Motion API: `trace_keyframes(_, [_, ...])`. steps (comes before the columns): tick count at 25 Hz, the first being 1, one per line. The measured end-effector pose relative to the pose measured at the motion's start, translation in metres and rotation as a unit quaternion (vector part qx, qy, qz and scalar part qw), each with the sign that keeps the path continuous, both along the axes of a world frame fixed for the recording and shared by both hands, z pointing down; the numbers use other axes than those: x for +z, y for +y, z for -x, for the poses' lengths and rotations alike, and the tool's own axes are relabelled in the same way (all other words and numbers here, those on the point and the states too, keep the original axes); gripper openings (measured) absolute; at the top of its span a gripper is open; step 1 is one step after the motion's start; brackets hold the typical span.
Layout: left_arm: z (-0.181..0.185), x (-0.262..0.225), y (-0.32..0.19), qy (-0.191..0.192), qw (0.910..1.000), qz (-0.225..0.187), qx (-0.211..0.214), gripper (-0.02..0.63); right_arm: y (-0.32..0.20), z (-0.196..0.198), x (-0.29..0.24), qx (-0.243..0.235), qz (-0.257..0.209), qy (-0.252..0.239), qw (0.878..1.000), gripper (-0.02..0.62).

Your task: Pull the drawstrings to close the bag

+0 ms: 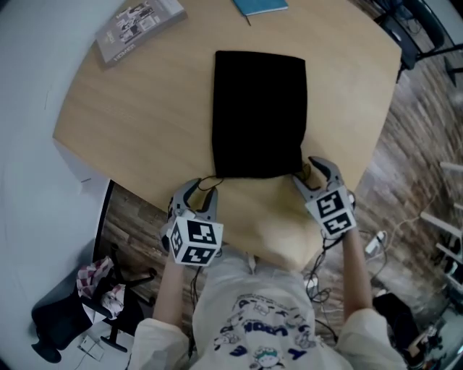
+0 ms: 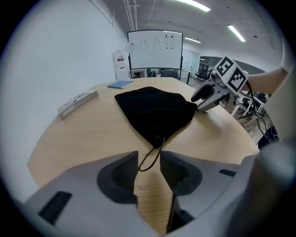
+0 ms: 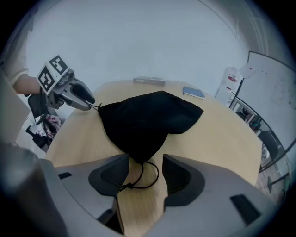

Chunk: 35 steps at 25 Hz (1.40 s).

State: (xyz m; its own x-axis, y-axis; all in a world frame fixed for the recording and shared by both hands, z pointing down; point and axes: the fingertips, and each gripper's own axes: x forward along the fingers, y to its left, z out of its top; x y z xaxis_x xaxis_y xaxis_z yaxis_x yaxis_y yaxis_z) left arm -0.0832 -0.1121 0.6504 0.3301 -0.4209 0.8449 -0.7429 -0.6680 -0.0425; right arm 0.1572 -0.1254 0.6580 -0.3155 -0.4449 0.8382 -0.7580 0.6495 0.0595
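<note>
A black drawstring bag (image 1: 259,115) lies flat on the wooden table (image 1: 130,123), its mouth toward me. My left gripper (image 1: 202,189) sits at the mouth's left corner. In the left gripper view it (image 2: 149,157) is open, and a thin black cord loop (image 2: 147,163) lies slack between the jaws. My right gripper (image 1: 309,173) is at the mouth's right corner. In the right gripper view it (image 3: 145,162) is open too, with a knotted cord loop (image 3: 144,178) lying loose between the jaws. No pad presses on a cord. Each gripper shows in the other's view: right gripper (image 2: 203,99), left gripper (image 3: 88,102).
A grey book (image 1: 137,25) lies at the table's far left and a blue notebook (image 1: 260,6) at the far edge. I stand at the table's near edge. A black chair base and a bag (image 1: 94,282) are on the floor at left, cables (image 1: 376,246) at right.
</note>
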Motion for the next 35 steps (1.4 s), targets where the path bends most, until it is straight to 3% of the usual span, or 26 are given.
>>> trace_keyframes(4, [-0.002, 0.009, 0.002, 0.007, 0.9996, 0.025, -0.006, 0.143, 0.006, -0.002, 0.011, -0.05, 0.043, 0.006, 0.998, 0.222])
trace_keyframes(9, [0.0, 0.013, 0.005, 0.012, 0.999, 0.042, -0.011, 0.132, 0.011, -0.003, 0.013, -0.068, 0.061, -0.019, 0.996, 0.215])
trace_keyframes(12, [0.003, 0.011, 0.001, 0.007, 0.9995, 0.029, -0.015, 0.013, 0.014, 0.001, 0.013, -0.081, 0.072, -0.026, 0.994, 0.155])
trace_keyframes(16, [0.009, 0.014, 0.0, -0.002, 0.9994, 0.027, -0.023, 0.011, 0.021, 0.004, 0.015, -0.071, 0.1, -0.037, 0.992, 0.068])
trace_keyframes(17, [0.011, 0.015, 0.0, -0.004, 0.9991, 0.028, -0.03, 0.011, 0.024, 0.005, 0.016, -0.066, 0.108, -0.041, 0.991, 0.007])
trace_keyframes(20, [0.019, 0.013, -0.002, -0.006, 0.9977, 0.028, -0.062, 0.008, 0.027, 0.002, 0.016, -0.043, 0.105, -0.028, 0.993, 0.002])
trace_keyframes(28, [0.029, -0.014, -0.013, 0.029, 0.9883, 0.021, -0.148, 0.006, 0.018, -0.011, -0.015, 0.048, 0.038, 0.016, 0.998, 0.002])
trace_keyframes(35, [0.028, -0.057, -0.028, 0.043, 0.9689, -0.025, -0.242, 0.006, -0.005, -0.01, -0.077, 0.162, -0.048, -0.01, 0.986, 0.002])
